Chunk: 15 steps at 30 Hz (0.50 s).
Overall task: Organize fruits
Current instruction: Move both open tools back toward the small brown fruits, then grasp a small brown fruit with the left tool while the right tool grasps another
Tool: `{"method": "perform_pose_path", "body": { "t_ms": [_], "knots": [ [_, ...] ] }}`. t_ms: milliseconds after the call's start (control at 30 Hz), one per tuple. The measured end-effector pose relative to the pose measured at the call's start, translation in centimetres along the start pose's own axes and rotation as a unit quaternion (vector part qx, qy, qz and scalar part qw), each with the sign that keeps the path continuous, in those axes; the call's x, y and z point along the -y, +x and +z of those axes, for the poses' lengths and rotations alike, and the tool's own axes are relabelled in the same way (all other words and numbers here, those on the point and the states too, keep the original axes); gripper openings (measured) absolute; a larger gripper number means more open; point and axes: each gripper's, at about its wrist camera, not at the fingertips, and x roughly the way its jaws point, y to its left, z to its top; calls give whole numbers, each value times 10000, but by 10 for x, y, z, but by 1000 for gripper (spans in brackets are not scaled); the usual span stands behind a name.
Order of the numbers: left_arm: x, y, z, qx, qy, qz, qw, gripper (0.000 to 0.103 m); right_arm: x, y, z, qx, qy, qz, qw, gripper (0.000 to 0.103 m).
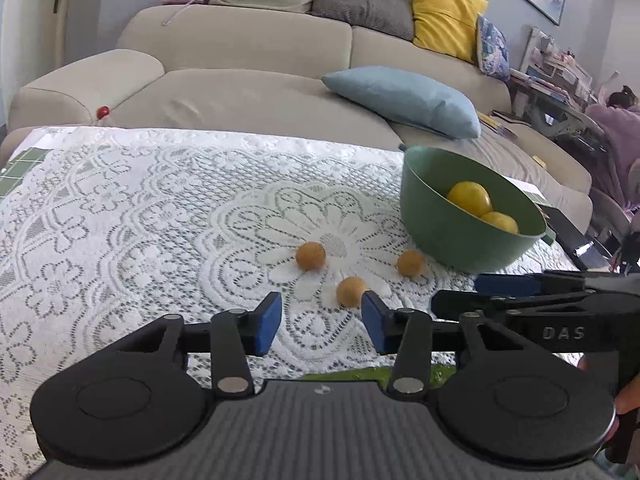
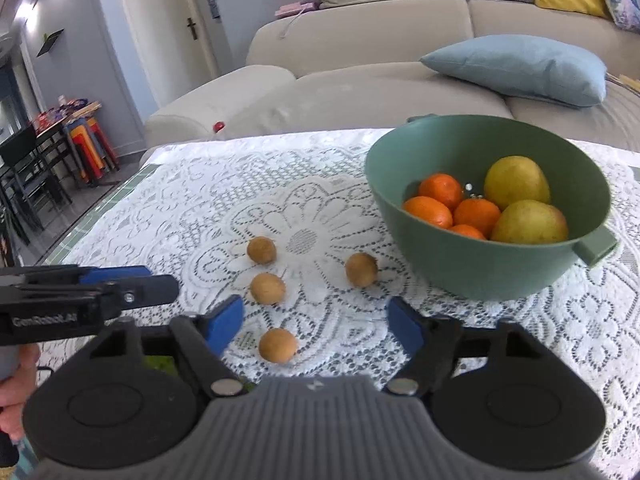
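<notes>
While four small brown fruits lie loose on the lace tablecloth [image 2: 168,216], a green bowl [image 2: 472,272] beside them already holds tangerines [image 2: 440,190] and two yellow-green pears [image 2: 516,182], suggesting the sorting is partly done and the small ones are what is left. The right claw [image 2: 316,326] hangs low over the cloth, jaws apart and gripping nothing, with the nearest brown fruit [image 2: 277,345] lying just below the gap between its blue pads [image 2: 224,326]. The left claw [image 1: 322,322] is narrower but also empty, another brown fruit [image 1: 351,291] just ahead of its right pad. Two more brown fruits [image 2: 261,250] [image 2: 361,269] sit nearer the bowl. From the left view only three are visible, and the tangerines are hidden behind the bowl's wall. What kind of fruit the brown ones are is hard to make out.
</notes>
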Motion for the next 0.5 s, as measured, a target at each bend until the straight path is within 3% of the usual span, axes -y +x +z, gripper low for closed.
{"method": "perform_pose_path", "body": {
  "t_ms": [133,333,500],
  "knots": [
    [3,4,-2,-125,29,77,9999,43,-8,7,-3,-132,-187,2,9997,50],
    [4,10,-8,-294,136,144,9994,38,-23,14,-9,-272,-547,-15,9981,41],
    [5,11,-10,-325,244,227,9989,38,-31,20,-13,-370,-692,34,9969,41]
  ]
}}
